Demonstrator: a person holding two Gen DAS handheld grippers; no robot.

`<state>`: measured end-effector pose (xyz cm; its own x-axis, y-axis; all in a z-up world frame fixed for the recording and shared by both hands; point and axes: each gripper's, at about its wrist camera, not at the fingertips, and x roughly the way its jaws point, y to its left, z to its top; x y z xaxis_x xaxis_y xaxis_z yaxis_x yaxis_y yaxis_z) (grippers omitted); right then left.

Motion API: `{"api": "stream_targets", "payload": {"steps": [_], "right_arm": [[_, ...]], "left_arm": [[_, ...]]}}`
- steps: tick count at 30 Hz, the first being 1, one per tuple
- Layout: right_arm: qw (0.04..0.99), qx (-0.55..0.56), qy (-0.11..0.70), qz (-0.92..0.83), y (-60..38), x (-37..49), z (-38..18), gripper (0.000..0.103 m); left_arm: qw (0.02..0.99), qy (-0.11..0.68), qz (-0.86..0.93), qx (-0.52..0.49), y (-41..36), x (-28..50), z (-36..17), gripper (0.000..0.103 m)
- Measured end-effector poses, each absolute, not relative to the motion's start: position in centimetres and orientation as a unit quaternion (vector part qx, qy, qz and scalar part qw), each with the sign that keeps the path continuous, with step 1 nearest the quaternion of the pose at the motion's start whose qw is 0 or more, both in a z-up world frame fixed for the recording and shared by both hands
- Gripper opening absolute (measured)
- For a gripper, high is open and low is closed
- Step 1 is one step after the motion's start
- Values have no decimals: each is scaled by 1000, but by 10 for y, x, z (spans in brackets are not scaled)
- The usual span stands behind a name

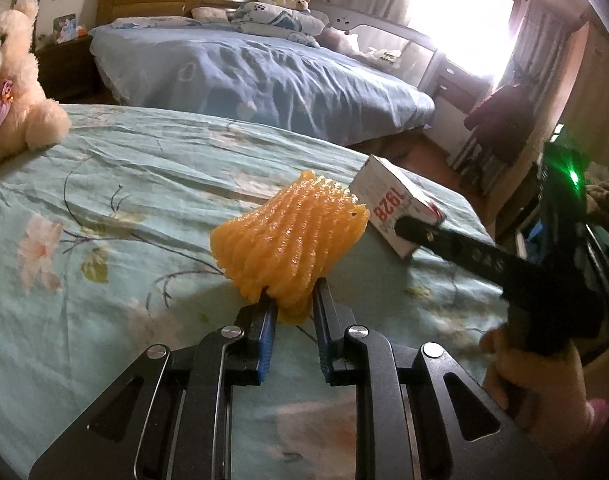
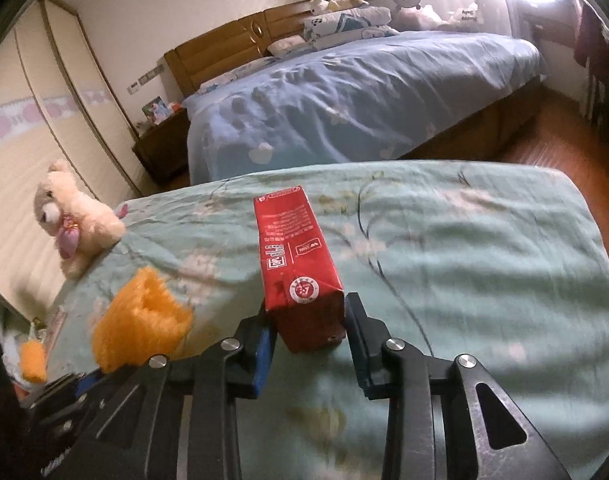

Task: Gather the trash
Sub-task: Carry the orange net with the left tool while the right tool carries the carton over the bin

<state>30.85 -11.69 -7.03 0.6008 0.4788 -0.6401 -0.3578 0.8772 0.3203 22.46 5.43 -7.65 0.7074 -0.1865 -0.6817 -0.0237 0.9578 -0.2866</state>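
Pickup step, two items at once. Left gripper (image 1: 290, 300) clamped on orange foam net (image 1: 288, 236), lifted over green bedspread (image 1: 104, 200). Right gripper (image 2: 308, 320) straddles red carton (image 2: 300, 276) at near end; left pad touching, right pad seemingly just clear, so grip likely incomplete. Next move calls for firm squeeze, then carrying both to bin, which is not in view. Plush bear (image 2: 74, 220) well apart, no obstruction; blue bed (image 1: 264, 76) beyond.
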Motion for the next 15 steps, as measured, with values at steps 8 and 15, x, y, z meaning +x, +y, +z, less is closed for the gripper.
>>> {"api": "stream_targets", "payload": {"steps": [8,15], "right_arm": [[892,118,371,231,-150,251,-69,33],[898,136,359,216,-175,210,-68,33]], "left_arm": [[913,378,-71,-139,33,201,-69,17],[909,385,-92,-135,10,181,-70,16]]}}
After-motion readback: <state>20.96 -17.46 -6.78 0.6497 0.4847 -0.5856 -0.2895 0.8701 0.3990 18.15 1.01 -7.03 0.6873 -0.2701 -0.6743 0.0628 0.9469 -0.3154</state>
